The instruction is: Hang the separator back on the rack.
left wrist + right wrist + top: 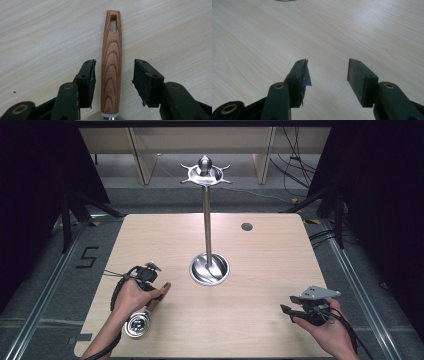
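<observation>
The left gripper [113, 83] sits at the near-left of the table [270, 320], jaws standing apart with the wooden handle [111, 62] lying between them; neither pad presses on it. That handle belongs to a small steel utensil [137, 325], prob. a strainer or little pan (round metal head toward the near edge, handle pointing up-right toward the table's middle). It lies flat on the wood, nothing under it.

Judging the step: this reads as either a fresh release or the set-up for a grip. If a grip is wanted, the handle is already centred btw. the pads, so close squarely on the mid-length of the wood, not on the slotted tip [113, 21], and keep the gripper level so the heavy head doesn't swing down. If it's a release, lift straight away w/o dragging the handle sideways.

The right gripper [328, 82] rests at the near-right, well apart from the utensil, jaws also open over bare table, holding nothing.

Around: a tall steel hanging stand [207, 220] rises from a round base [209, 269] at table centre, hooks at its top [205, 174]. It's the one thing in the way; any carry toward the far side must clear the pole. A small dark grommet [246, 226] sits far right, harmless.
</observation>
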